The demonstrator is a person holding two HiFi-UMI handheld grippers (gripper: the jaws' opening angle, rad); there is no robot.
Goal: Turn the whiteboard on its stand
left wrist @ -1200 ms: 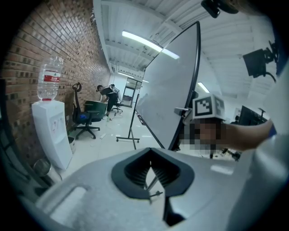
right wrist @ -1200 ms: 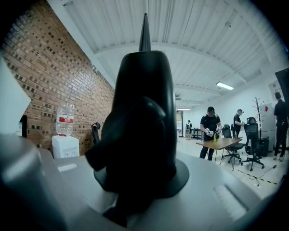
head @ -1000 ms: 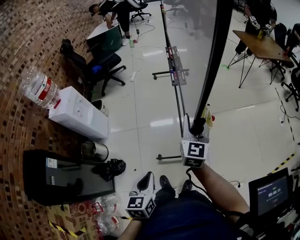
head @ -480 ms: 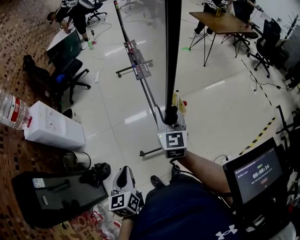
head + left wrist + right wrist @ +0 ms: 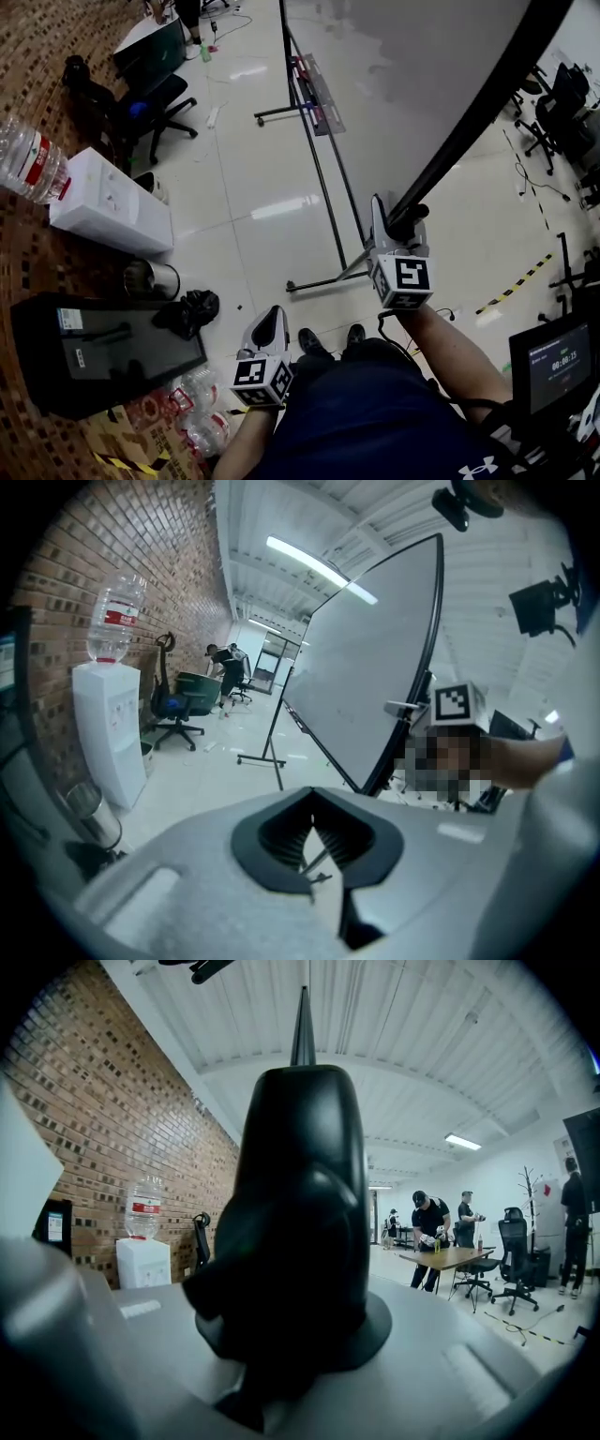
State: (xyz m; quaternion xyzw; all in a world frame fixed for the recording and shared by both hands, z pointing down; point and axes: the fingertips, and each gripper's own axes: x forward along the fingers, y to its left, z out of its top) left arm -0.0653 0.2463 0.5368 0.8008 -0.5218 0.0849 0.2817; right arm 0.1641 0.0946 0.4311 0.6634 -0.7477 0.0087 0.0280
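While right tongs (image 5: pixel 401 223), jaws just tightened, pinch the black frame (image 5: pixel 472 117) of the whiteboard (image 5: pixel 412 66) and left tongs (image 5: pixel 272 321) hang closed, empty: likely risk, single-point grip slipping mid-turn.

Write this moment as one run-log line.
right tool: grips whiteboard corner, jaws just closed further | left tool: shut, empty | whiteboard: tilted on stand

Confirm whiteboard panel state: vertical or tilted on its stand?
Tilted. The large black-framed white whiteboard leans steeply on its black metal stand; right tongs clamp its black frame.
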